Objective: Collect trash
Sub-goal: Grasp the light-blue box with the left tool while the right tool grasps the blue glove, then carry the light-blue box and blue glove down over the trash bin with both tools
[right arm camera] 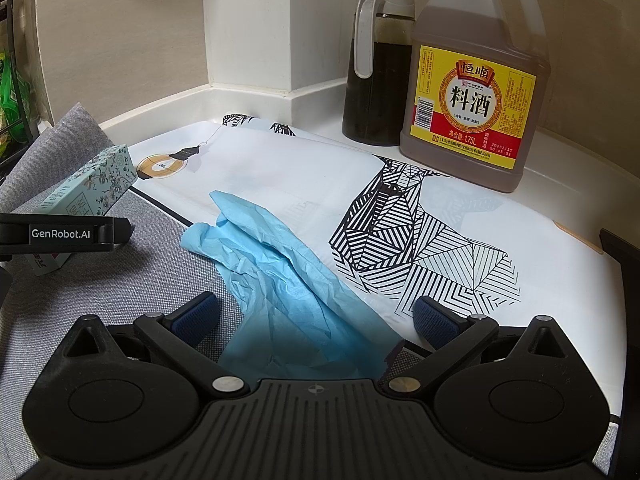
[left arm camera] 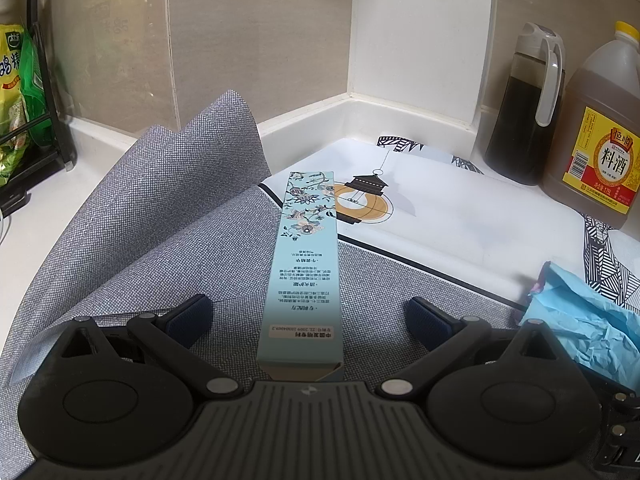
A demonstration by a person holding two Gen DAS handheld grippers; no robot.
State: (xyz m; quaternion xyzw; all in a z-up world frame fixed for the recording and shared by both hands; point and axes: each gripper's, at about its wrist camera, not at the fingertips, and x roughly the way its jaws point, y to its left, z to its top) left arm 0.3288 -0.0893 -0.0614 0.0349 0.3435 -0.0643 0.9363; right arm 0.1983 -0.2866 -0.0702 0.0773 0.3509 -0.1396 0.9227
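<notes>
A long pale blue floral box (left arm camera: 303, 268) lies on a grey cloth (left arm camera: 160, 232), running straight between the wide-apart fingers of my left gripper (left arm camera: 307, 314), which stands open around it without touching. The same box (right arm camera: 93, 184) shows at the left of the right wrist view, behind the left gripper's finger (right arm camera: 68, 234). A crumpled light blue disposable glove (right arm camera: 288, 280) lies across the grey cloth and the white printed mat (right arm camera: 420, 216). My right gripper (right arm camera: 316, 316) is open, its fingers on either side of the glove's near end. The glove (left arm camera: 584, 320) also shows at the right of the left wrist view.
A big cooking wine jug (right arm camera: 476, 80) and a dark sauce dispenser (right arm camera: 378, 68) stand at the back by the white wall corner (right arm camera: 248, 28). A black rack with green and yellow packets (left arm camera: 16, 92) stands at far left. The grey cloth folds upward (left arm camera: 208, 140) behind the box.
</notes>
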